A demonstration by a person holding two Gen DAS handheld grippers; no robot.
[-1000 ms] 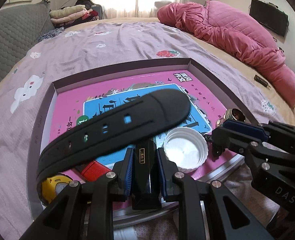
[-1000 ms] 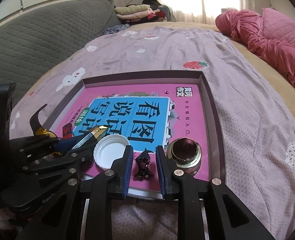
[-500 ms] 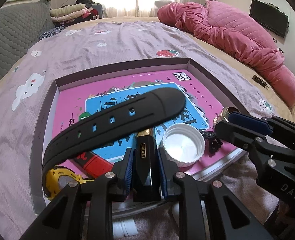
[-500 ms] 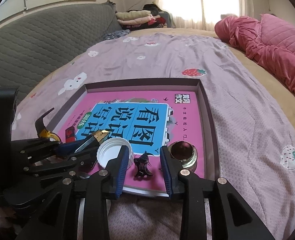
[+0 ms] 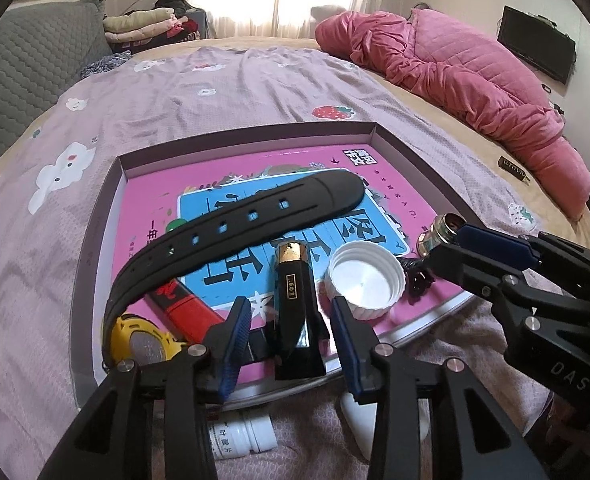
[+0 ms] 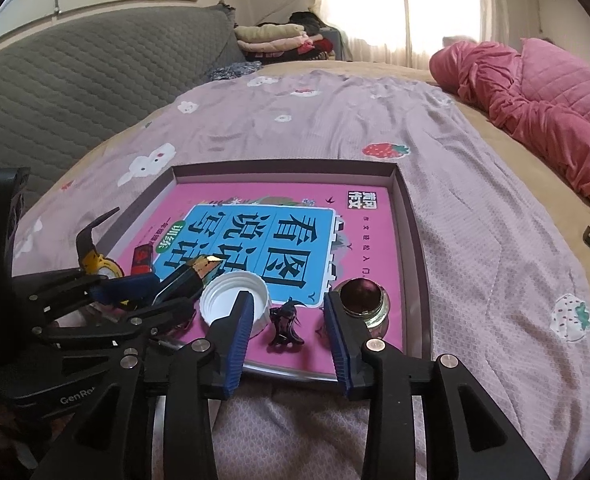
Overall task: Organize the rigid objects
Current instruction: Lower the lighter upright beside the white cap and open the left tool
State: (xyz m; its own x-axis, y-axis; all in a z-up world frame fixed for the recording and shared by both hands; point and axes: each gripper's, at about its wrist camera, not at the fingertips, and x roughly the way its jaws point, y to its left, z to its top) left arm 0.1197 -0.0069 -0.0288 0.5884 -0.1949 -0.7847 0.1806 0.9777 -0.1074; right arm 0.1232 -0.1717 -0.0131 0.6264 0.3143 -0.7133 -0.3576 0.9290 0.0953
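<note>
While unclamped, black case (image 5: pixel 295 308) lies between left gripper (image 5: pixel 291 334) pads.

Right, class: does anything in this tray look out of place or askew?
Yes. The black watch strap arches up over the book instead of lying flat, and a white pill bottle lies on its side outside the tray.

Box's (image 6: pixel 411 216) far half free; cap (image 6: pixel 231 294), jar (image 6: pixel 361 298) crowd near edge.

one shallow box lid (image 5: pixel 95 264), one pink book (image 6: pixel 367 240), one yellow watch (image 5: pixel 143 340), one white bottle cap (image 5: pixel 365 280), one black-and-gold block (image 5: pixel 295 304), one red case (image 5: pixel 187 308), one small black figurine (image 6: pixel 287 322), one small glass jar (image 6: pixel 361 300), one white pill bottle (image 5: pixel 243 436).
</note>
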